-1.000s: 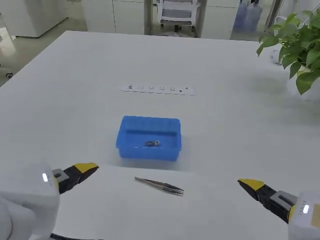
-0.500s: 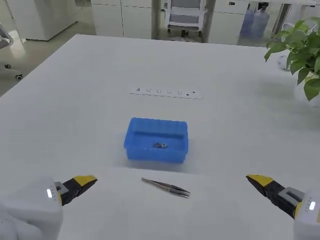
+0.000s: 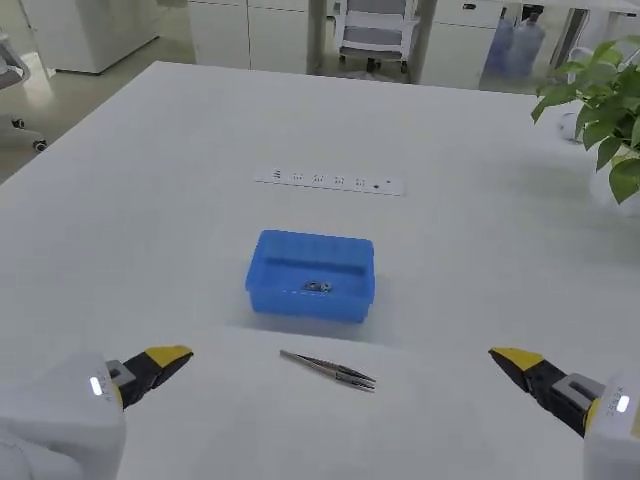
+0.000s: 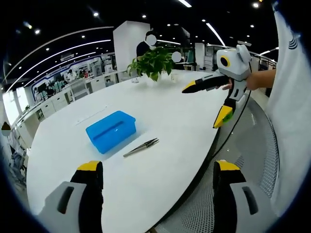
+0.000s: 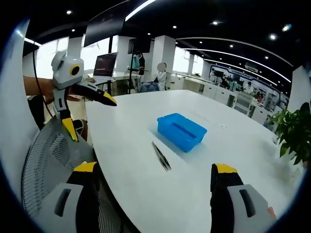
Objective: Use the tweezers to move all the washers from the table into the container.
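A blue container (image 3: 311, 276) stands mid-table with a few small washers (image 3: 318, 287) inside. Metal tweezers (image 3: 328, 369) lie flat on the table just in front of it, touched by neither gripper. My left gripper (image 3: 165, 360) hovers at the lower left, well left of the tweezers, open and holding nothing. My right gripper (image 3: 515, 362) hovers at the lower right, also open and holding nothing. In the left gripper view, the container (image 4: 111, 130) and tweezers (image 4: 141, 146) lie ahead, with the right gripper (image 4: 206, 103) beyond. The right gripper view has the container (image 5: 181, 130), tweezers (image 5: 161, 156) and left gripper (image 5: 92, 116).
A white power strip (image 3: 330, 181) lies behind the container. A potted plant (image 3: 600, 100) stands at the table's far right. An office chair (image 3: 375, 30) sits beyond the far edge. The white table (image 3: 150, 200) is bare around the container.
The head camera has shifted a little. Both grippers stay low near the front edge, still open. The tweezers and container have not moved.
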A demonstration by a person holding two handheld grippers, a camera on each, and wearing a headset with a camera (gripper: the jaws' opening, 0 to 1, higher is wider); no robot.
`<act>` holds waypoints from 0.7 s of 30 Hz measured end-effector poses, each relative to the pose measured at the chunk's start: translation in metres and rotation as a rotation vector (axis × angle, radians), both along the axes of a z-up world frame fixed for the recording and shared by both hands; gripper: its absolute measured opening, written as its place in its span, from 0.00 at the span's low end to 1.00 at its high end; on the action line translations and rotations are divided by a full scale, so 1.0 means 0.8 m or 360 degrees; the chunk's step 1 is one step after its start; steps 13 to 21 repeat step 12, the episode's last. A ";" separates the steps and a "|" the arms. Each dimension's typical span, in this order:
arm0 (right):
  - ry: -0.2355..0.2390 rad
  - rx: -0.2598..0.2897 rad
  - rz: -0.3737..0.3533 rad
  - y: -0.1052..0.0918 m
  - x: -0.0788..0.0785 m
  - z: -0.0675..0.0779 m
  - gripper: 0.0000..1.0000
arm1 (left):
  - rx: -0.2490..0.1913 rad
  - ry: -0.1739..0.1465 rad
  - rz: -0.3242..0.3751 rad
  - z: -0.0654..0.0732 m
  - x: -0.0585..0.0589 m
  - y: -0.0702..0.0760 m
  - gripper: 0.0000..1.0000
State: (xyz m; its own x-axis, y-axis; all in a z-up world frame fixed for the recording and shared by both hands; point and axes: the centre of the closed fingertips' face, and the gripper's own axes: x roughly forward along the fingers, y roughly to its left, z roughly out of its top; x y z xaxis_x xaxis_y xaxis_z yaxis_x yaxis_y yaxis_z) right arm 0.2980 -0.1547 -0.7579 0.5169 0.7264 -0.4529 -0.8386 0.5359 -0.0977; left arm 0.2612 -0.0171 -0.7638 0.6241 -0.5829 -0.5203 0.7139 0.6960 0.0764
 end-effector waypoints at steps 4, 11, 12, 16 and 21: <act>0.0047 0.0114 -0.0047 0.004 -0.004 0.002 0.97 | 0.0008 -0.0012 -0.0024 0.005 0.005 -0.006 0.99; 0.0048 0.0140 -0.0068 0.003 -0.003 -0.001 1.00 | 0.0043 -0.0016 -0.0065 0.007 0.008 -0.011 0.99; 0.0051 0.0132 -0.0070 0.002 -0.004 -0.002 1.00 | 0.0052 -0.0013 -0.0067 0.006 0.008 -0.011 0.99; 0.0051 0.0132 -0.0070 0.002 -0.004 -0.002 1.00 | 0.0052 -0.0013 -0.0067 0.006 0.008 -0.011 0.99; 0.0051 0.0132 -0.0070 0.002 -0.004 -0.002 1.00 | 0.0052 -0.0013 -0.0067 0.006 0.008 -0.011 0.99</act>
